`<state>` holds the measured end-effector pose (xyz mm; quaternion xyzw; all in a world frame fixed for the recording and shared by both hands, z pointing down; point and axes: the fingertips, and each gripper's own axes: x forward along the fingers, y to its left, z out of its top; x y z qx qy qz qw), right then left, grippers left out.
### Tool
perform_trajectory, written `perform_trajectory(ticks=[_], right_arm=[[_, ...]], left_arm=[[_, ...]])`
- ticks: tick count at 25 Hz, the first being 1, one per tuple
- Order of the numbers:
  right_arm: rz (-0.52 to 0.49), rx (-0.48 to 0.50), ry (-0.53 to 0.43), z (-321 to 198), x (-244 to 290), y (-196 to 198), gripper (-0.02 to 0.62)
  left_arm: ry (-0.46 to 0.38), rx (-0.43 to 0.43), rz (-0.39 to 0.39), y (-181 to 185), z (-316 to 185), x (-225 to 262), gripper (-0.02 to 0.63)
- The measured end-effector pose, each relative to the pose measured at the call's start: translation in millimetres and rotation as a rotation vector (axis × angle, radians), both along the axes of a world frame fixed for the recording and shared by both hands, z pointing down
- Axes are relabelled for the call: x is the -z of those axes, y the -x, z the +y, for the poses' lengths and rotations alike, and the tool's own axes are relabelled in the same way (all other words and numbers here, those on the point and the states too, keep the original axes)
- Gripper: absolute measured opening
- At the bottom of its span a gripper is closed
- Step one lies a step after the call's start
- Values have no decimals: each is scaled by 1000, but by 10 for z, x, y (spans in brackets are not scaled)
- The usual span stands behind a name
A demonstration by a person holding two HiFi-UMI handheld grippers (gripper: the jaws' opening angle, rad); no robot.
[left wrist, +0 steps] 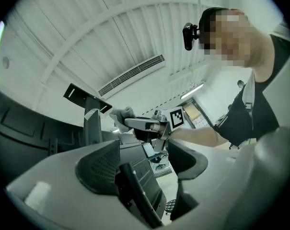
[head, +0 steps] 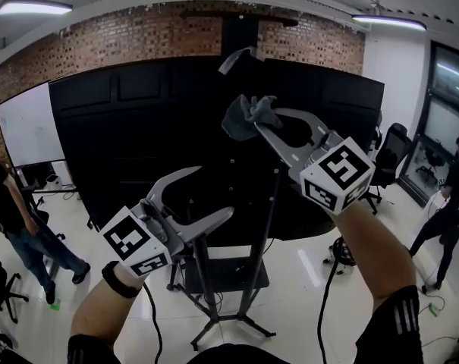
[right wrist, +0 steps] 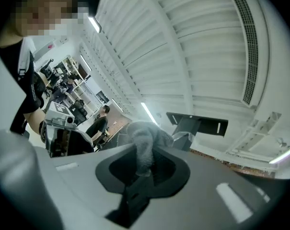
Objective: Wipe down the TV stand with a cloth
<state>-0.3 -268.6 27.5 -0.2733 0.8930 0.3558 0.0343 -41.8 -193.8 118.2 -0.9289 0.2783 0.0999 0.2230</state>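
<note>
The cloth [right wrist: 145,137] is blurred up close (its pinched end hidden inside the right claw [right wrist: 144,159]).

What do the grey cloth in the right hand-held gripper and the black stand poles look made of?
Grey fuzzy cloth: likely microfibre or terry, with a napped surface and limp folds where the right hand-held gripper pinches it. Thin black stand poles: probably painted metal, straight and slim with a dull matte finish.

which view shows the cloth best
The right gripper view: the cloth sits close and centred, pinched between the jaws. The head view shows only a small grey bunch; the left gripper view, a distant pale wad.
</note>
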Motion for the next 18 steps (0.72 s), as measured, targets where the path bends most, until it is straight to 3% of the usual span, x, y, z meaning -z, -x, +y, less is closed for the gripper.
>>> perform_trajectory(ticks=[6, 18], right_arm=[[29, -101, -65, -449, 789, 61, 49], [123, -298, -223, -894, 1763, 265, 48]], left_arm=[[-80, 56, -34, -18, -206, 665, 337], [-64, 121, 7, 18, -641, 1146, 337]])
